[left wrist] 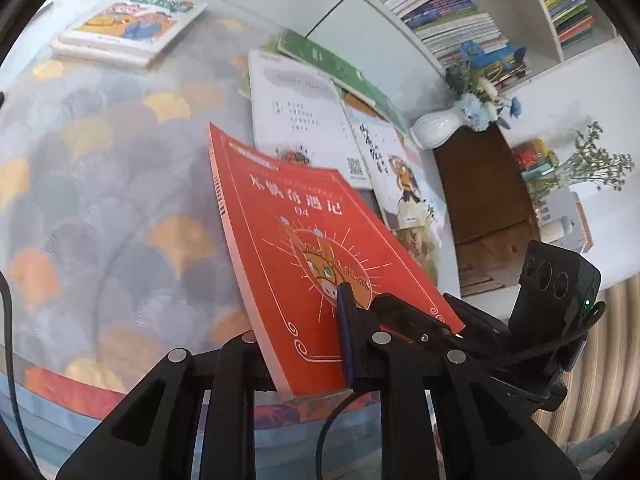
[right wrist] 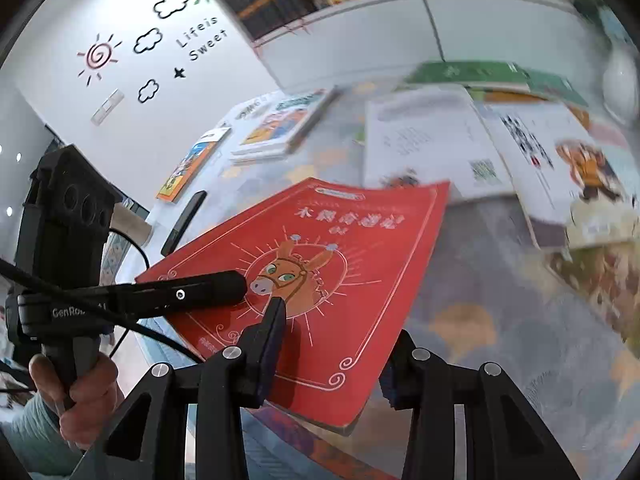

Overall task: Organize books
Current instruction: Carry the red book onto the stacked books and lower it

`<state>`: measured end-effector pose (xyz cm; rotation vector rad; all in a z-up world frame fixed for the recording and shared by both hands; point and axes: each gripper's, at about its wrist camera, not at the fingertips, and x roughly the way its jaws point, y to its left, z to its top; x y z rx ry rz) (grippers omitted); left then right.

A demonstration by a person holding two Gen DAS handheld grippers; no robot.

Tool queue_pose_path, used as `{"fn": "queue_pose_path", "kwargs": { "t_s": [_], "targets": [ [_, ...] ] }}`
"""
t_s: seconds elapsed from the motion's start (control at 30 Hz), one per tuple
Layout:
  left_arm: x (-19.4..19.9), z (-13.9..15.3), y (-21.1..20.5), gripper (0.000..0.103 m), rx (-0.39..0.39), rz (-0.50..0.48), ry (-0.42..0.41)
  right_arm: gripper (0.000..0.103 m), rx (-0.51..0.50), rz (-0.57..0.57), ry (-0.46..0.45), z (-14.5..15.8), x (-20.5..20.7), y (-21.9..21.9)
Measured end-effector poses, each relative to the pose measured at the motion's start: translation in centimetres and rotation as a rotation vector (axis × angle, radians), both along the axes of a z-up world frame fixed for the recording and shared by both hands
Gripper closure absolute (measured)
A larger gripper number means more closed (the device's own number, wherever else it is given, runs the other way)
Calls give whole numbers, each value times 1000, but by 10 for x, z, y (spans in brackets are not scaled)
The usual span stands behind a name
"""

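My left wrist camera looks steeply down past its jaws, close over the red book (left wrist: 320, 248). My right wrist camera does likewise, from the opposite side. Both share that book and the scattered books (right wrist: 440, 140) beyond the jaws.

The book (left wrist: 320, 248) is lifted above the worktop (left wrist: 100, 200), clamped between both tools: the left tool (left wrist: 316, 332) grips its near edge, the right tool (right wrist: 332, 344) its near corner. At twelve o'clock beyond it a spread of books (left wrist: 304, 120) overlaps on the worktop. At ten o'clock lies a small stack (left wrist: 128, 24). At two o'clock a vase (left wrist: 436, 130) stands, with shelves (left wrist: 460, 12) behind.
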<state>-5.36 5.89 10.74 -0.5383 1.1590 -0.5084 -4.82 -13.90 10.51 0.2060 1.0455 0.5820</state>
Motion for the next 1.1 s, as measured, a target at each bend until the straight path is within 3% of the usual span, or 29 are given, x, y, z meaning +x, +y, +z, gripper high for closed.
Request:
{"fn": "queue_pose_path", "kwargs": {
  "t_s": [0.23, 0.47, 0.7, 1.1],
  "targets": [
    [18, 28, 62, 87, -40, 32, -68, 62, 29, 30, -66, 34, 27, 64],
    [84, 30, 136, 87, -9, 60, -117, 62, -18, 41, -111, 38, 96, 149],
    [165, 4, 188, 85, -2, 53, -106, 62, 8, -80, 0, 16, 174, 200],
    [265, -43, 221, 80, -57, 17, -27, 62, -50, -172, 107, -20, 269, 240]
  ]
}}
